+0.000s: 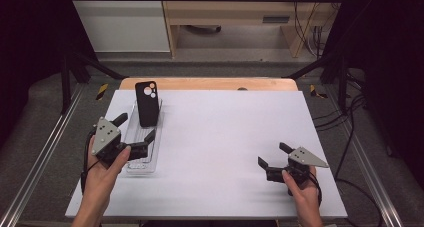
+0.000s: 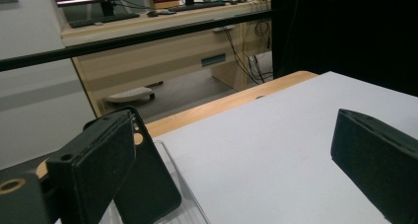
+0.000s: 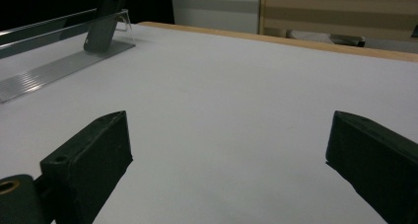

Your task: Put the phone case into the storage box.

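Hands grip both tools near the table's front edge. The right gripper (image 1: 271, 157) rests low by the front right corner, its jaws spread wide over bare white board and pinching nothing. The left gripper (image 1: 134, 128) sits toward the left edge, jaws also spread and empty, straddling the near part of a clear ribbed acrylic stand (image 1: 145, 157) that runs from front to back along that side. Farther along this stand, toward the back left corner, a black rubbery phone case with round camera cut-outs (image 1: 147, 103) leans upright against the stand's raised back lip; in the left gripper view the case (image 2: 148, 184) lies just behind the left-hand jaw, not yet between the two. Judging by this, the step in hand is taking hold of the case. To do it well, the left gripper would best move forward until both long edges sit between the jaws, then close gently on the case's sides, since the soft shell may flex and slip and the light stand could shift. No brand, label or writing can be read on the case or stand.
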Available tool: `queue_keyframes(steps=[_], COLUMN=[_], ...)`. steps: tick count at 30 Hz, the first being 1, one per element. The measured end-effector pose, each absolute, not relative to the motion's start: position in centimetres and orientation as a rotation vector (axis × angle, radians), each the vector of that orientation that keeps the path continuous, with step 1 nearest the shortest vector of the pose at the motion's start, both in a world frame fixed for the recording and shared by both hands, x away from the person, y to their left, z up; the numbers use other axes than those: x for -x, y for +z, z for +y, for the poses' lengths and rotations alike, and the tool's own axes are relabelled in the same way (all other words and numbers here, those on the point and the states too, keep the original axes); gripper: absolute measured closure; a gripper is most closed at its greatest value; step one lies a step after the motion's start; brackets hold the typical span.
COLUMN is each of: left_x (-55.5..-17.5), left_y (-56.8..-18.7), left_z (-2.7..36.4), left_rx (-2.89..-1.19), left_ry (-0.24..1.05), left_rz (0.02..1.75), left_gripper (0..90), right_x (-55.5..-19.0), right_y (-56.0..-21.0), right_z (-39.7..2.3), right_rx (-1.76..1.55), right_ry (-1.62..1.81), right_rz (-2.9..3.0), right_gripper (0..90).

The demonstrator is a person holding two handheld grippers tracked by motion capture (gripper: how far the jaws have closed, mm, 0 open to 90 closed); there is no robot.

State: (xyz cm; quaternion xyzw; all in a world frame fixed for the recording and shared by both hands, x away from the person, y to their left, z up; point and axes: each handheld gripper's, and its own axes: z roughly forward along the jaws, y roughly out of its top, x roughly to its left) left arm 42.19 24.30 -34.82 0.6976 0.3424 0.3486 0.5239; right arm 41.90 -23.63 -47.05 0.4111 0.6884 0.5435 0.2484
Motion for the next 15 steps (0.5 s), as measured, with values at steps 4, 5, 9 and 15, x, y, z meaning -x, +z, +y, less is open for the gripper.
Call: queue_keyframes(steps=[4,5,9,15], left_x=[-41.3,-41.2,-40.9,-40.1], left_y=[-35.0,-35.1,-35.4,-36.1], left_z=[23.9,24.0,24.6,25.6], left_rx=[-1.673,-1.666,-1.659,-1.649], left_ry=[0.813,0.808,0.806,0.829], left_rz=[0.799,0.8,0.807,0.795], left_gripper=[2.9,2.7,2.4,2.3], right_x=[-41.9,-41.9,-41.8,-41.8], right_y=[-47.0,-47.0,-47.1,-47.1], right_z=[-23.6,-23.6,-23.4,-23.4], right_rx=[-1.129,-1.13,-1.124,-1.123], right_ry=[1.486,1.49,1.488,1.488], right_rz=[1.864,1.861,1.871,1.87], right_gripper=[3.0,3.0,3.1,3.0])
